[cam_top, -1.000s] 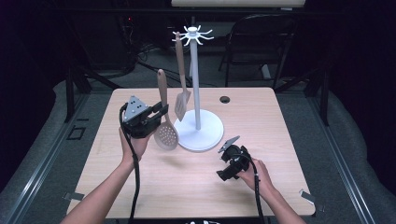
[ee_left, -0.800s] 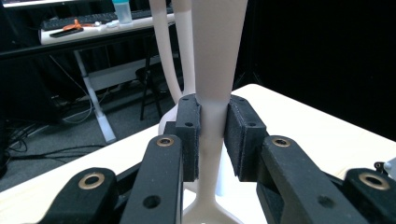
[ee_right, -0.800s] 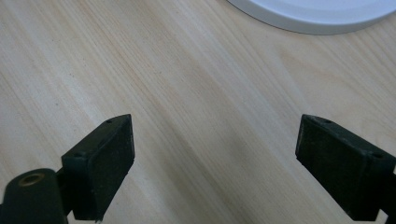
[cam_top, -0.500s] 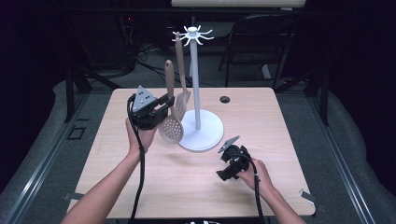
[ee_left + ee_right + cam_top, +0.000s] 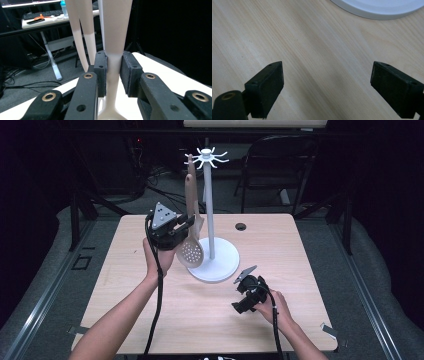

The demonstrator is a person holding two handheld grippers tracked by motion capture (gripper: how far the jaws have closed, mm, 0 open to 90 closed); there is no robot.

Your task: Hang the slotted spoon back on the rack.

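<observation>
Beside white stand, my left tool clamped on slotted spoon, now lifted nearer hooks; right tool apart, resting on surface.

Left gripper raised, clamped; right gripper low, jaws apart.

The rack stands mid-worktop; the slotted spoon is just left of its pole, the right claw before its base.

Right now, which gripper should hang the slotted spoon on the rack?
Left. The left gripper is already shut on the slotted spoon handle, holding it upright beside the white rack. The right gripper is open and low over the table, holding nothing.
</observation>
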